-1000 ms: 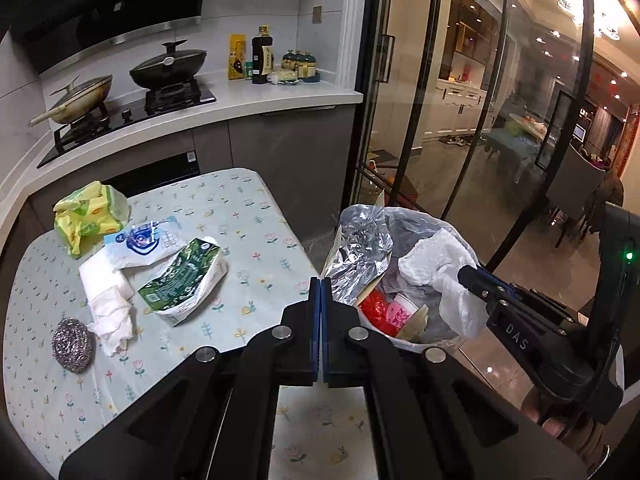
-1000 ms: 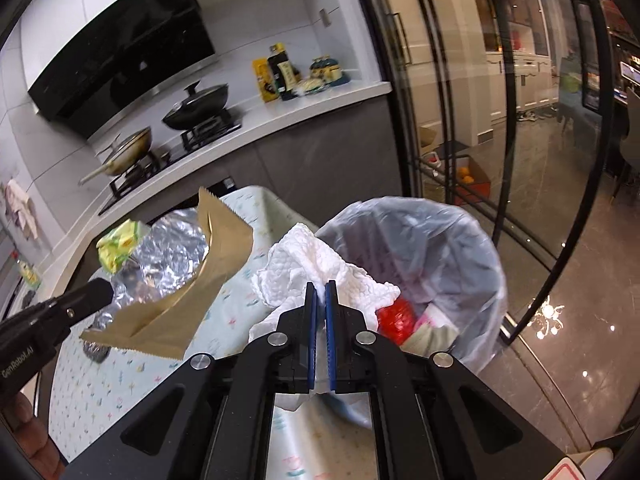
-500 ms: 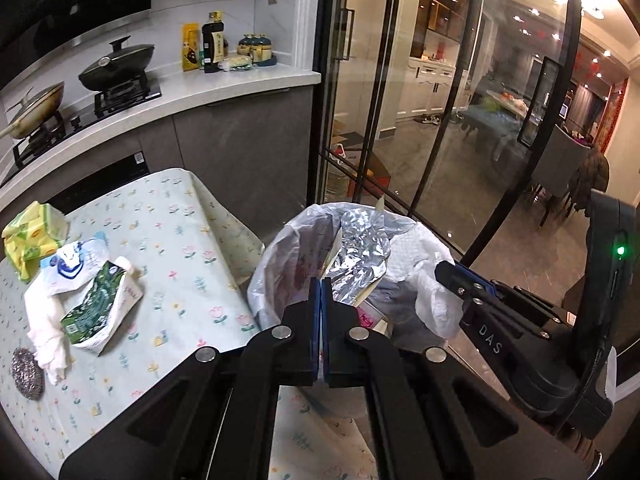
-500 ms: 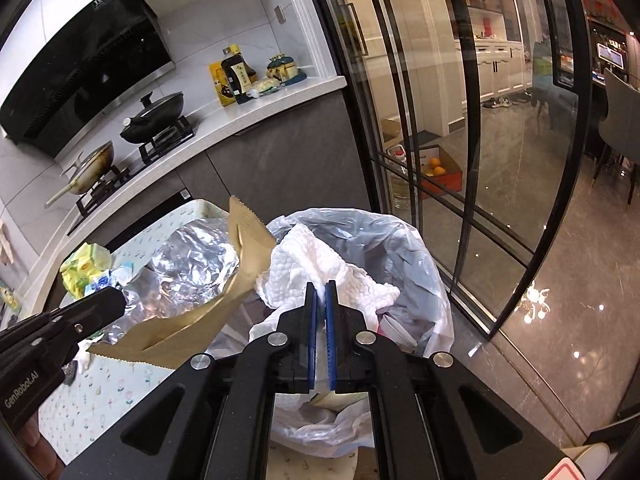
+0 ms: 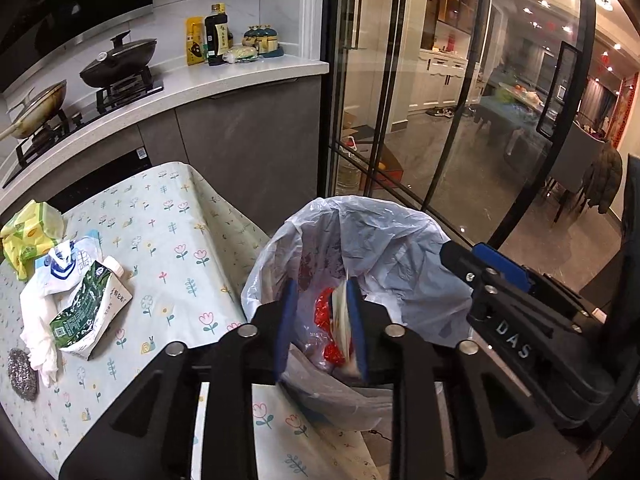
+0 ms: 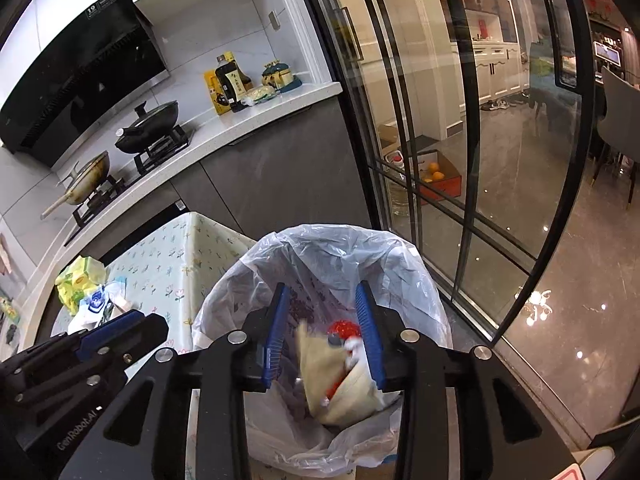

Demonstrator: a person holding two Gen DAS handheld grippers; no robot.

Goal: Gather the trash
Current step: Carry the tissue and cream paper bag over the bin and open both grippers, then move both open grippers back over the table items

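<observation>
The lined trash bin (image 5: 360, 248) stands on the floor just off the tabletop's (image 5: 160, 216) right-hand edge, its pale plastic liner open wide. Inside it, red wrapping (image 6: 344, 328) is seen beside a tan paper piece (image 6: 340, 380), which is blurred and appears to be dropping in. Both tools are held above the bin's mouth. The jaws of the left gripper (image 5: 322, 320) have just been opening and now stand partly apart; tan paper is seen by the right pad, but whether it touches is unclear, and no grip is judged. The jaws of the right gripper (image 6: 322, 332) have likewise just been opening, with the falling paper seen through the gap and nothing pinched.

The step in hand is judged to be the release of trash into the bin. For it to be done well, both tools should be kept over the liner's opening until the pieces are seen to have cleared the pads, and the jaws should be widened a little more if paper clings. The liner's rim should not be snagged when the tools are drawn back.

More trash is left near the tabletop's far left edge: a yellow-green wrapper (image 5: 30, 232), a blue-and-white plastic bag (image 5: 64, 268), a green carton (image 5: 86, 312), a white crumpled tissue (image 5: 38, 336) and a steel scourer (image 5: 22, 368). These lie close together, some overlapping, so each should be pinched singly. Behind them a stove with a lidded pan (image 5: 120, 60) is set on the counter.
</observation>
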